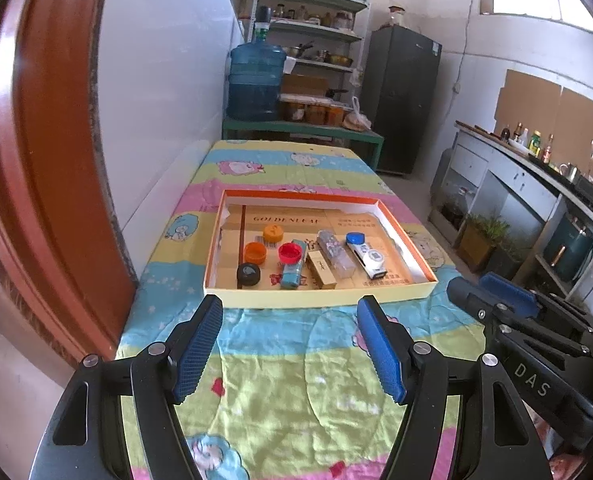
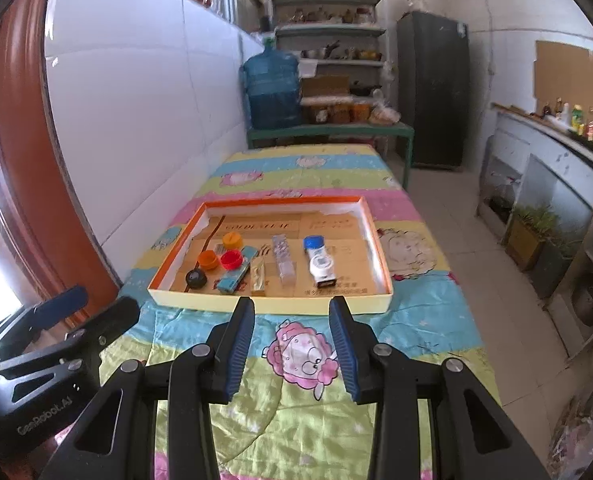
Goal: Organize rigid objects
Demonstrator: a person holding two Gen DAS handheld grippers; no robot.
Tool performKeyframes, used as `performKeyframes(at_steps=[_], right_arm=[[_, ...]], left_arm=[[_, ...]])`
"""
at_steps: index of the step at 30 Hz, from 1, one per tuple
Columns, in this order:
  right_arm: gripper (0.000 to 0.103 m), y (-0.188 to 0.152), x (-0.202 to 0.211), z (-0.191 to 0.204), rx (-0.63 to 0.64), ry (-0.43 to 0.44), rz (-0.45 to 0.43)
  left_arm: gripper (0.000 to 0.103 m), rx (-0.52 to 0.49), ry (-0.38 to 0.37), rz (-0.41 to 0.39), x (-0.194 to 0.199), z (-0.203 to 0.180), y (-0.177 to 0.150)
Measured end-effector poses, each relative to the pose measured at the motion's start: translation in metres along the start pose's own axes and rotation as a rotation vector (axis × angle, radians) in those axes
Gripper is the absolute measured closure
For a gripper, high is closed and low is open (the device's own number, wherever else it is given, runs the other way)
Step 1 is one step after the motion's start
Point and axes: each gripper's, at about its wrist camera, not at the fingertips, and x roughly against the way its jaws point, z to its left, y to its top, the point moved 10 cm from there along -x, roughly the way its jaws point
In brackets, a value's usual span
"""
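Hand-held grippers released, both short of the tray.
Left hand-held gripper [image 1: 290, 344] has its jaws spread wide with nothing between them; right hand-held gripper [image 2: 292, 346] is likewise parted and empty. Both hang over the cartoon-print cloth [image 2: 296, 412] on the table, near the shallow cardboard tray [image 1: 320, 294]. In the tray: black cap [image 1: 248, 273], two orange caps [image 1: 255, 252], red cap [image 1: 290, 253], blue box [image 1: 294, 268], clear case [image 1: 336, 254], white device [image 1: 370, 258] with blue cap.

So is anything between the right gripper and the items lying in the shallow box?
Only the box's near wall. The right gripper is open and empty over bare patterned cloth, short of the box; the white device and clear case lie past that low wall.
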Motion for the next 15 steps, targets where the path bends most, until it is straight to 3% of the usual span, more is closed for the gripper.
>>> performKeyframes(at_steps=[4,10,15], right_arm=[[0.064,0.001,0.022,0.001,0.004,-0.019,-0.051],[0.064,0.000,0.050,0.007,0.040,-0.052,-0.104],[0.064,0.001,0.063,0.011,0.059,-0.066,-0.130]], left_arm=[[0.032,-0.001,0.015,-0.026,0.020,-0.004,-0.002],[0.032,-0.009,0.098,-0.068,0.048,-0.005,-0.005],[0.032,-0.001,0.105,-0.083,0.062,-0.004,-0.006]])
